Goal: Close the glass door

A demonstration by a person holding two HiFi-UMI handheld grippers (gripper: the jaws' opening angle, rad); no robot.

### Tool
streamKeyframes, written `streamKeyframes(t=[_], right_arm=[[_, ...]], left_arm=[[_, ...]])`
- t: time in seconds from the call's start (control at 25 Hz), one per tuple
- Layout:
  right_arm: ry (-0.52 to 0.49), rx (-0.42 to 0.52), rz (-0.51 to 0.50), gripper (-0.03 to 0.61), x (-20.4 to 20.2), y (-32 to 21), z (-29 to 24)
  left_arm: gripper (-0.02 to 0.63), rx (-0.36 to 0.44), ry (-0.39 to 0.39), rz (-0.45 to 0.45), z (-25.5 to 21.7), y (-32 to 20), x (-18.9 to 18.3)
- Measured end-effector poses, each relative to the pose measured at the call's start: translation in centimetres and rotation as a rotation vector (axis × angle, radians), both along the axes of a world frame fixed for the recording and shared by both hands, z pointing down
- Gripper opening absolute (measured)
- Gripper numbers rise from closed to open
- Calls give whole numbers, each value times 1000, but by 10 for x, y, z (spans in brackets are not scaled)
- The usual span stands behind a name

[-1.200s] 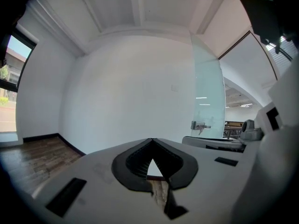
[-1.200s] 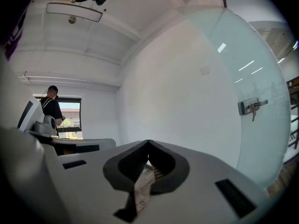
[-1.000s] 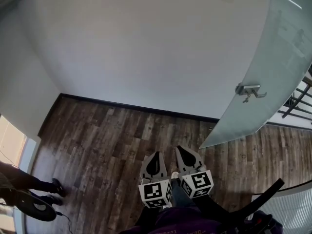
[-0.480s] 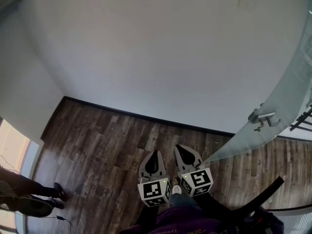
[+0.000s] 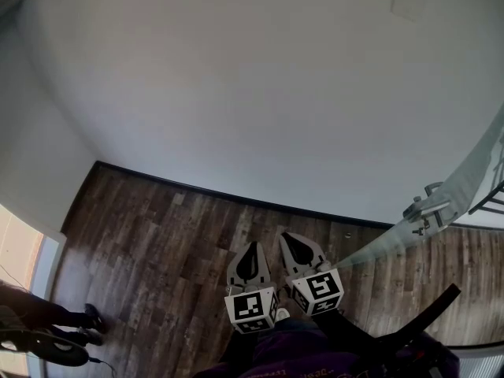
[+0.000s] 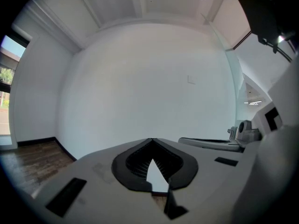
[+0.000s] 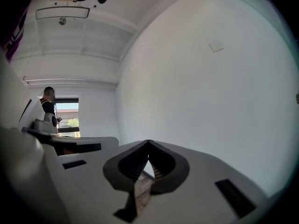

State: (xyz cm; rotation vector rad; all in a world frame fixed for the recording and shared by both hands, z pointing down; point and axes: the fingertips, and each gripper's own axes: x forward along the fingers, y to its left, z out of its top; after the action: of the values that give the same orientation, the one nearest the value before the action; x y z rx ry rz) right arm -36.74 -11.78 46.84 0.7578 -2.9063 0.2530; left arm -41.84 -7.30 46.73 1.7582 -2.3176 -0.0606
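The frosted glass door (image 5: 475,178) stands open at the right edge of the head view, seen almost edge-on, with its metal handle (image 5: 425,205) facing me. My left gripper (image 5: 251,247) and right gripper (image 5: 286,237) are held side by side low in the middle, over the wooden floor and well left of the door. Both point at the white wall. The left gripper (image 6: 152,139) has its jaws shut with nothing between them. My right gripper (image 7: 148,142) is likewise shut and empty. Neither touches the door.
A white wall (image 5: 236,85) with a dark baseboard (image 5: 236,198) fills the view ahead. Dark wood flooring (image 5: 157,242) runs below. A person's legs (image 5: 55,320) show at the lower left by a bright opening. A black railing (image 5: 490,197) lies behind the door.
The head view has swung left: the door slid to the right edge and now looks narrower and more edge-on. Both grippers stay side by side and shut.
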Motion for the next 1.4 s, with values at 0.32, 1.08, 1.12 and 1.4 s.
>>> streamKeyframes(t=[0.32,1.08,1.12,1.4], right_arm=[[6,-18,50,-3,-33,-45,11],[43,15,303,-3,-134,-186,7],[48,12,328,-3,-130,-192,8],[78,-17,457,-4,-93,-230,20]], left_arm=[[0,-8,-5,42,9,-44,-36],[0,7,43,297,10,-204,-147],[0,5,48,318,12,-211,-145],[0,-18,69,462,25,-257,-107]])
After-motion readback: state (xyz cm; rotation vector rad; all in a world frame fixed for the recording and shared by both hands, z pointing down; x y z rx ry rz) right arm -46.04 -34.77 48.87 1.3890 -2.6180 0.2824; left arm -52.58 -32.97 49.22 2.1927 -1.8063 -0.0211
